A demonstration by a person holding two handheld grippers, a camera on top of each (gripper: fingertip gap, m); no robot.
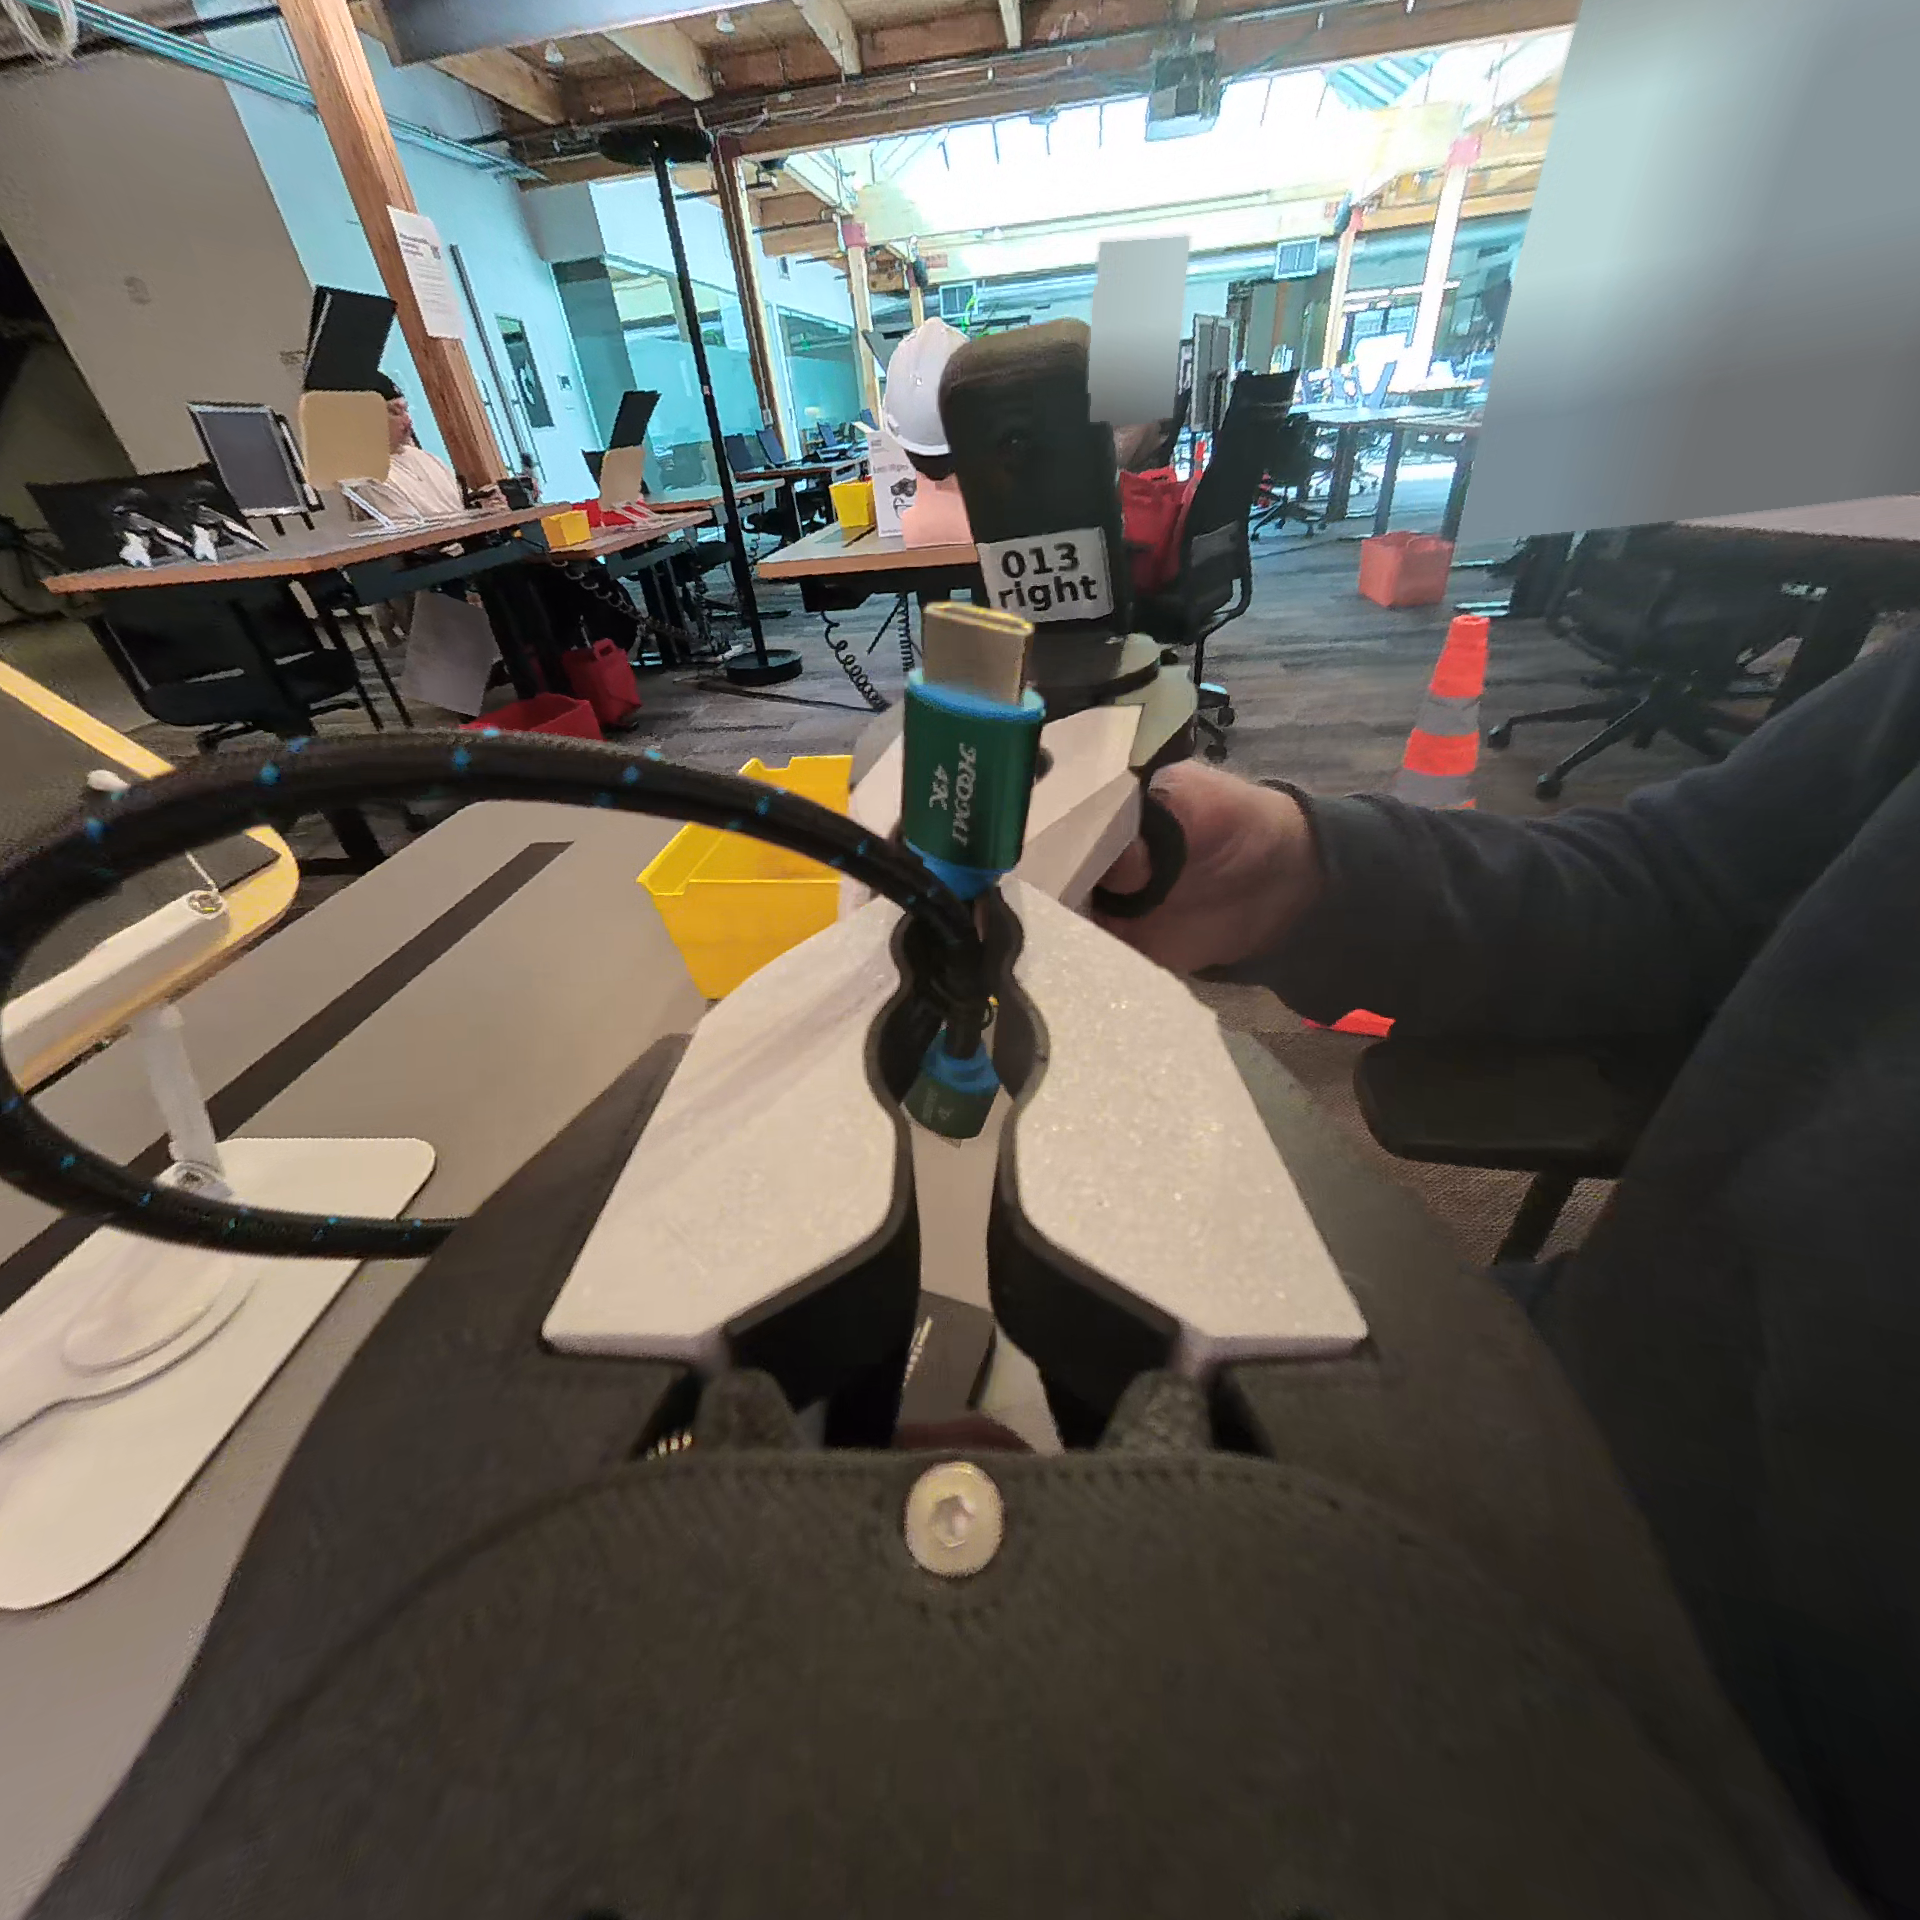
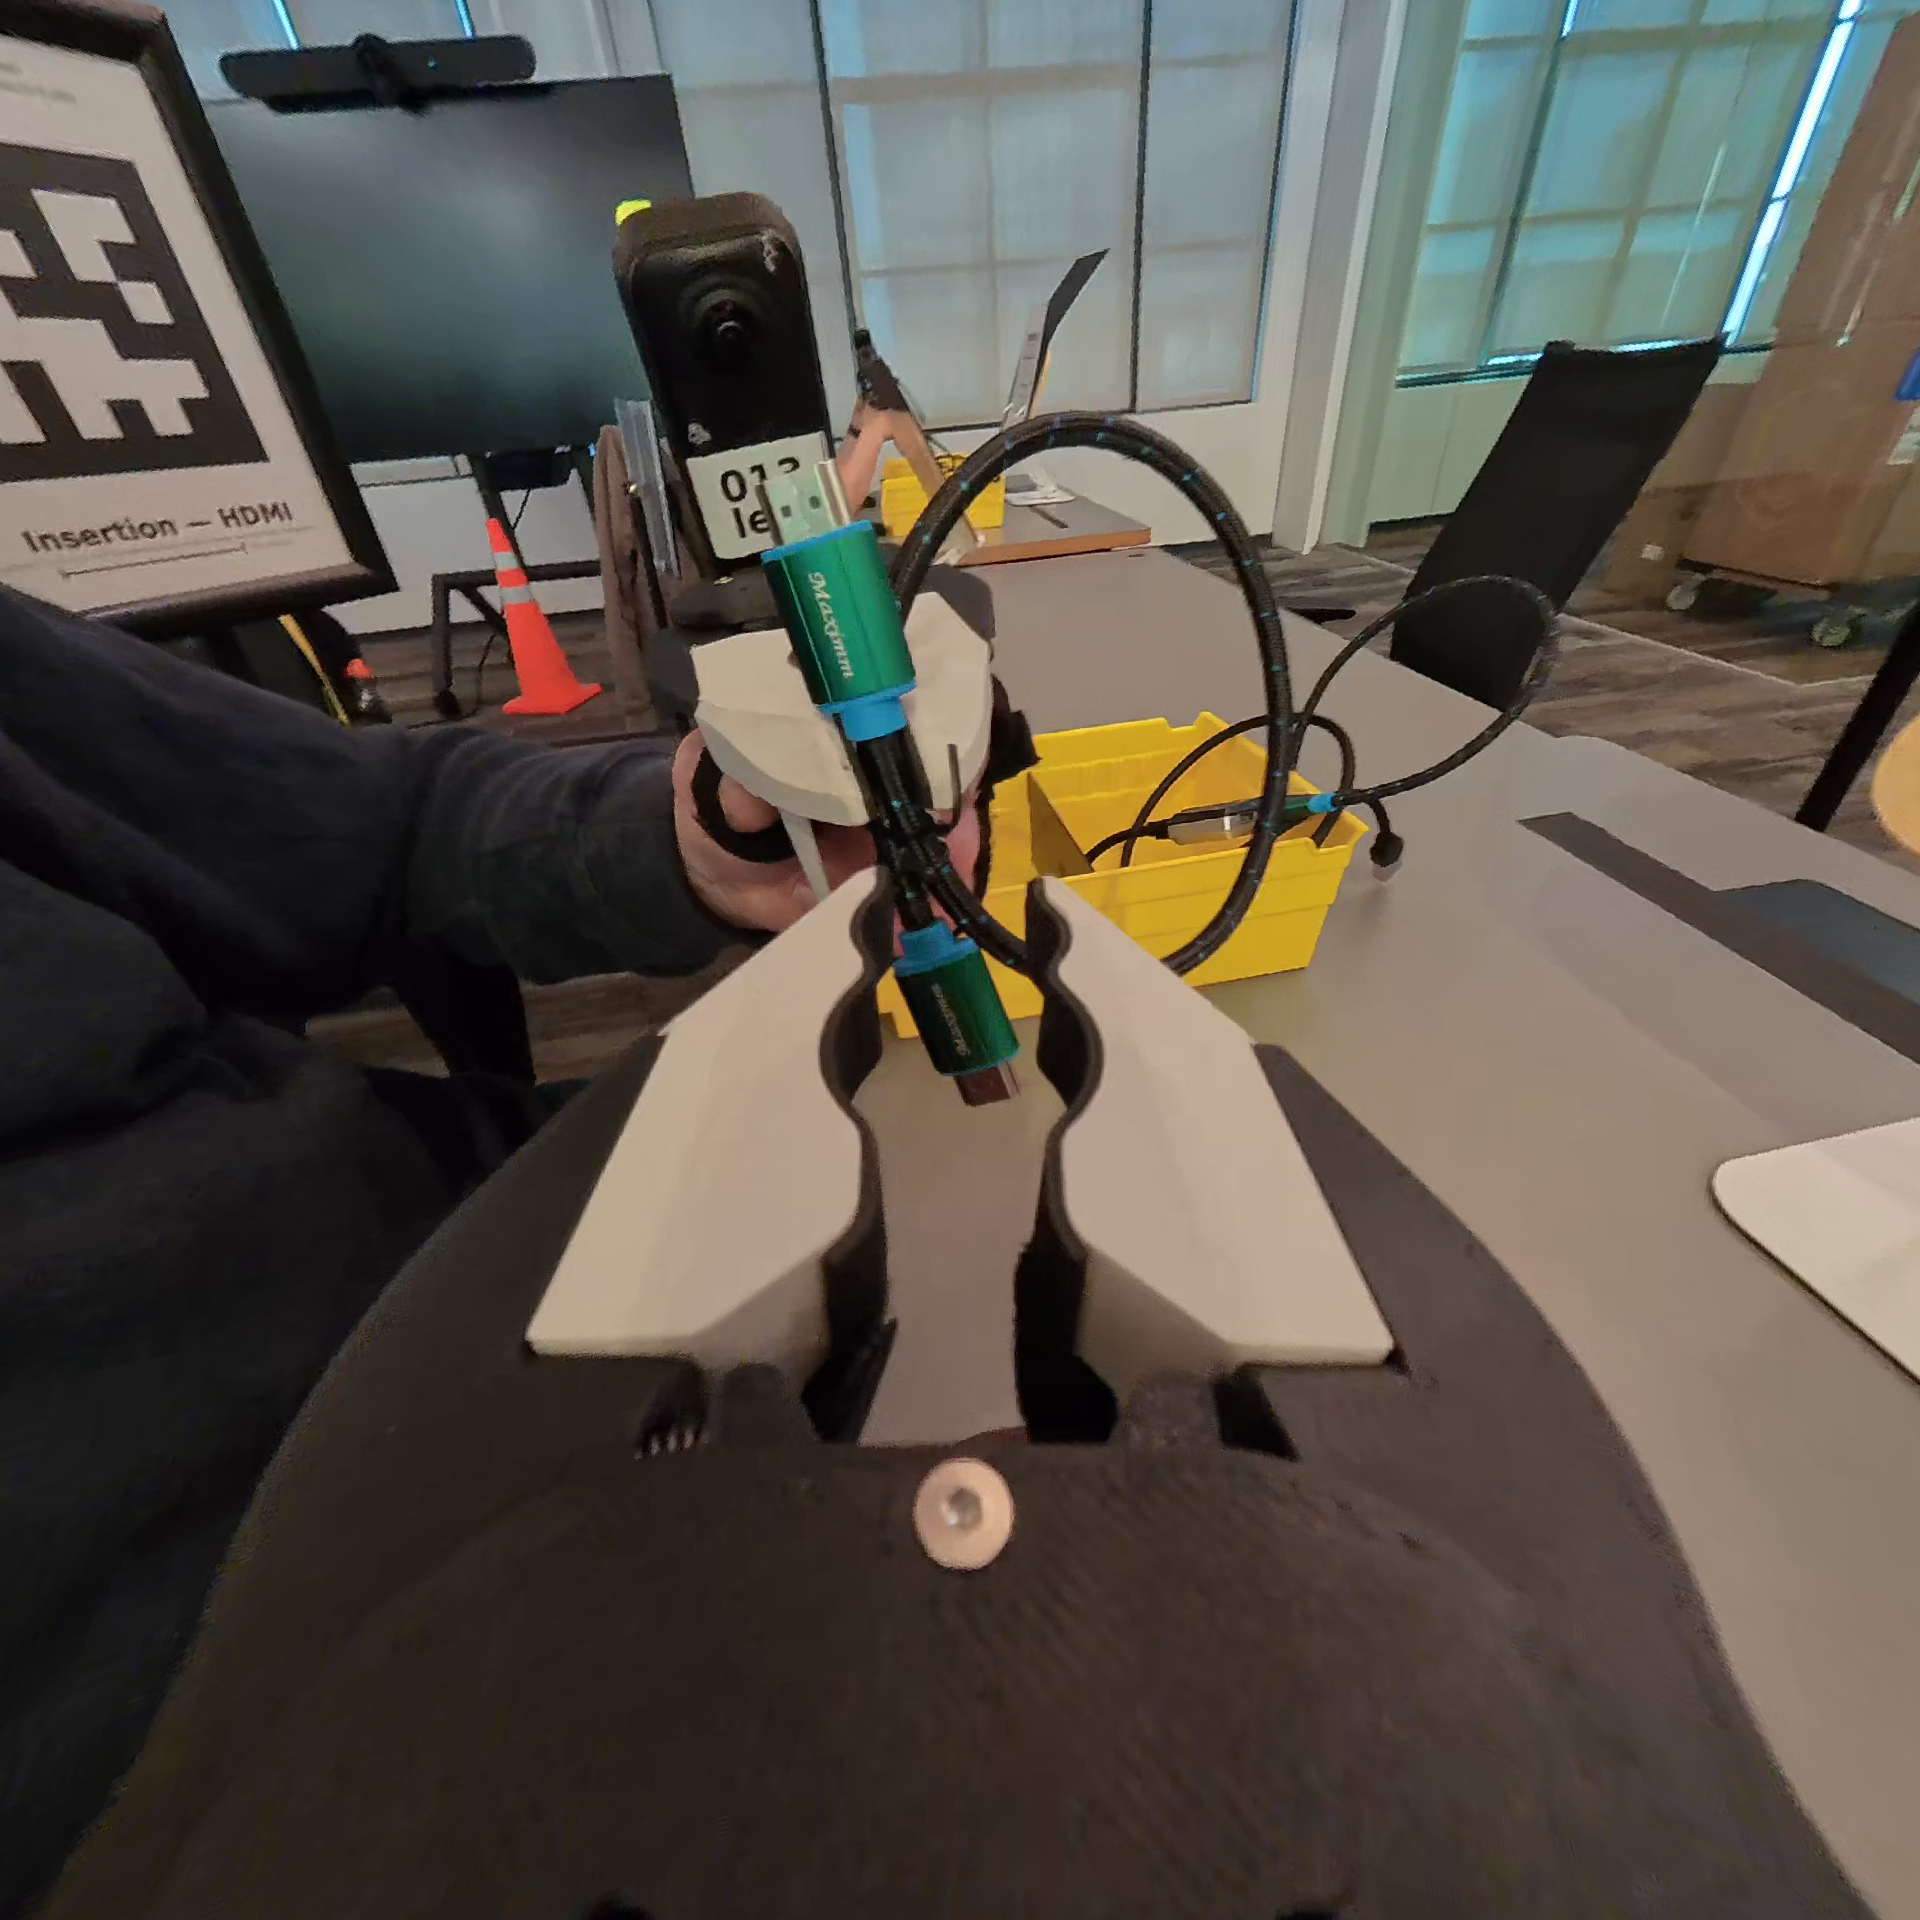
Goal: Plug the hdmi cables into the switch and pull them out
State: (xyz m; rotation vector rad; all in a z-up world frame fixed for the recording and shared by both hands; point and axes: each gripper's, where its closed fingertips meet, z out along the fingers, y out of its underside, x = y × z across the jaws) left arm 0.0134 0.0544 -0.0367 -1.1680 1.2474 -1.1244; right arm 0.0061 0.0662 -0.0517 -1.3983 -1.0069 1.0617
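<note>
Two plugs [image 1: 971, 774] [image 2: 954, 1013] of one braided HDMI cable [image 2: 1252, 582] sat mid-frame, left gripper [image 1: 961, 971] clamped on the cord, right gripper [image 2: 951, 925] apart around it; I judged re-gripping a plug body best b4 insertion, switch unseen.

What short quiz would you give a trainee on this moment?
1. True or false: a green plug of the HDMI cable sits in a switch.
2. The bin on the table is: A red, B yellow, C blue.
3. Which way does the upper plug point its metal tip?
Key: 1 false, both tips are bare; 2 B; 3 upward.
</note>
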